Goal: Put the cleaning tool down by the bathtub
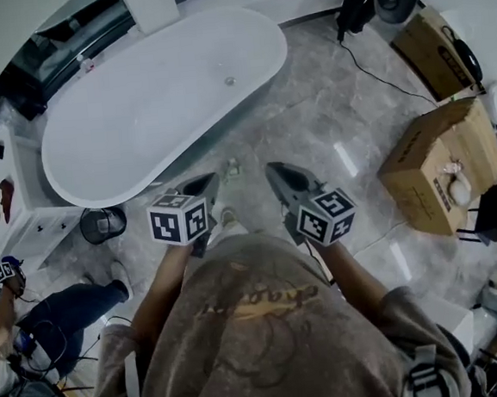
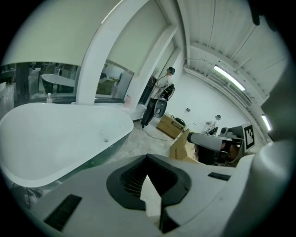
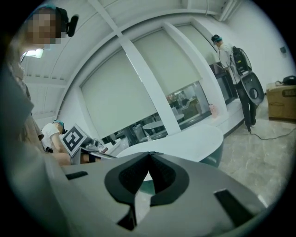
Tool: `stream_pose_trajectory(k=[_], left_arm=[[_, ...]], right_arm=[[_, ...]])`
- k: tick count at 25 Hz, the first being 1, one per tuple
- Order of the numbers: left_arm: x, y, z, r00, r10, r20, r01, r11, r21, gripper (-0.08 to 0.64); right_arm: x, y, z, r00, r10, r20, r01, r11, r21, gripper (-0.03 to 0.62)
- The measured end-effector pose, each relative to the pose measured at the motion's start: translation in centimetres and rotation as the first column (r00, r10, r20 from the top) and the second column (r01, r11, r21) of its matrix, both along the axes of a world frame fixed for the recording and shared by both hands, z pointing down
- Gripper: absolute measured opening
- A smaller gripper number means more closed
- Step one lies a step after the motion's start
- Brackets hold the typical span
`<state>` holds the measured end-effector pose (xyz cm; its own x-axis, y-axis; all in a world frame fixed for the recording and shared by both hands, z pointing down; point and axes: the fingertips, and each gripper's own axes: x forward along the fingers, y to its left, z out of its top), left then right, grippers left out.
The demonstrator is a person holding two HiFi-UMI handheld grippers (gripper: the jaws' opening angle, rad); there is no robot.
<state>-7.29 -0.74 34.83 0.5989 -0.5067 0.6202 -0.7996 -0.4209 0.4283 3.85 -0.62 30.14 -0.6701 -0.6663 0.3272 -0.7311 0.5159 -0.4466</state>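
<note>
Head view: left gripper (image 1: 211,180), right gripper (image 1: 272,169) at lower centre, fingers pressed fully together, nothing held. Bathtub (image 1: 136,99) upper left. Small cleaning tool (image 1: 231,167) on floor (image 1: 329,134) near bathtub rim, between gripper tips; detail unclear.

The white oval bathtub (image 1: 154,106) has a smooth, glossy shell. The grey marble-patterned floor (image 1: 329,126) is polished and throws back the lamps. The brown cardboard boxes (image 1: 436,164) look matt and papery. The left gripper (image 2: 148,157) and right gripper (image 3: 149,153) have matt grey plastic jaws lined with black ribbed pads (image 2: 132,178). The person's brown cloth top (image 1: 251,323) is soft and creased.
</note>
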Motion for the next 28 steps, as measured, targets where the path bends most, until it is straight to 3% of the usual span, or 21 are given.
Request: stream_pose_trajectory(k=[7, 16, 20, 28], left_arm=[[-0.2, 1.7, -6.1, 0.992, 0.079, -0.100, -0.061, 0.984, 0.170, 0.000], [-1.8, 3.0, -11.7, 0.980, 0.128, -0.151, -0.053, 0.904, 0.423, 0.000], [-2.3, 3.2, -12.6, 0.979, 0.126, -0.162, -0.034, 0.879, 0.476, 0.000], [-1.9, 3.6, -12.6, 0.980, 0.103, -0.171, -0.004, 0.865, 0.502, 0.000]], right_arm=[[-1.3, 1.5, -5.4, 0.998, -0.056, -0.036, 0.061, 0.989, 0.133, 0.000], [-2.7, 2.9, -8.2, 0.995, -0.096, 0.003, 0.093, 0.975, 0.200, 0.000], [-3.2, 3.5, -8.3, 0.994, -0.111, 0.018, 0.105, 0.971, 0.215, -0.002], [-3.8, 4.4, -7.9, 0.984, -0.176, 0.021, 0.167, 0.959, 0.231, -0.002]])
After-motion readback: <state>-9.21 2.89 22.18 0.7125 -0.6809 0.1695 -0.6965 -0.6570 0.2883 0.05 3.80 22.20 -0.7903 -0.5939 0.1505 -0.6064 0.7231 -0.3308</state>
